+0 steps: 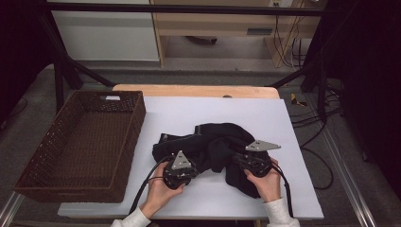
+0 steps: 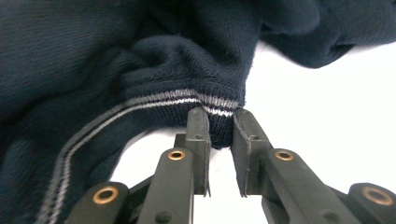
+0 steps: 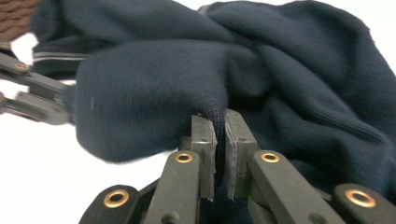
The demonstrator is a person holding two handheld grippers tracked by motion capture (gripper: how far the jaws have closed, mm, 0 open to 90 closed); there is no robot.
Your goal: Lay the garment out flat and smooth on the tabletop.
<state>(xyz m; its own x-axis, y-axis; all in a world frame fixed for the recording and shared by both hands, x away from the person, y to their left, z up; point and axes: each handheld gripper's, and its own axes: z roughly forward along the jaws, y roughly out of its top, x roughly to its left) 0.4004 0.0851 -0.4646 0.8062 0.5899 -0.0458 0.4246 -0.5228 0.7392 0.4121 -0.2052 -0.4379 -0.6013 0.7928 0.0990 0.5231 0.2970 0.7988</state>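
A dark navy knitted garment (image 1: pixel 215 146) lies crumpled in the middle of the white table cover (image 1: pixel 283 189). It has a ribbed hem with thin grey stripes (image 2: pixel 163 100). My left gripper (image 1: pixel 182 163) sits at its near left side, jaws shut on the striped hem (image 2: pixel 220 128). My right gripper (image 1: pixel 246 158) sits at its near right side, jaws pinched on a fold of the navy fabric (image 3: pixel 219 116). A hand holds each gripper from below. The left gripper's black links (image 3: pixel 32 93) show at the left of the right gripper view.
A large brown wicker basket (image 1: pixel 61 161) stands empty on the left, overhanging the table's left edge. The wooden table edge (image 1: pixel 189 90) shows at the back. Black frame posts and cables (image 1: pixel 321 118) stand to the right, off the table.
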